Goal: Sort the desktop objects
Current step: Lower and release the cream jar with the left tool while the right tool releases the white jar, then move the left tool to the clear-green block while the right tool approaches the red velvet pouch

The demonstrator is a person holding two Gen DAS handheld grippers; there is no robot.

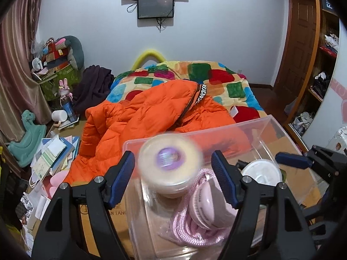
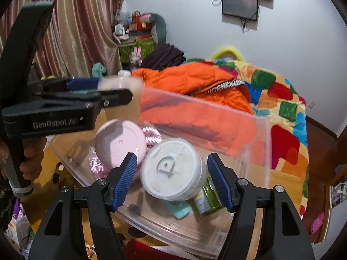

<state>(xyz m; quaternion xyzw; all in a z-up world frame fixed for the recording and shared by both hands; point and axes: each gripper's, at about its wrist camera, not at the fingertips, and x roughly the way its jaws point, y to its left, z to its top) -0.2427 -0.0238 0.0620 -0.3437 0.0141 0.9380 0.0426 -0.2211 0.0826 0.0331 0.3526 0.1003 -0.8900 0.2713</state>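
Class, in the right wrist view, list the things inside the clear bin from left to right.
pink round case → white-lidded jar → green bottle

Both wrist views are set close above the clear plastic bin (image 1: pixel 271 125), facing the bed (image 1: pixel 227 80). The bin (image 2: pixel 260 143), bed (image 2: pixel 282 99) and orange jacket (image 1: pixel 151 112) are shared; the right view is aimed from further right.
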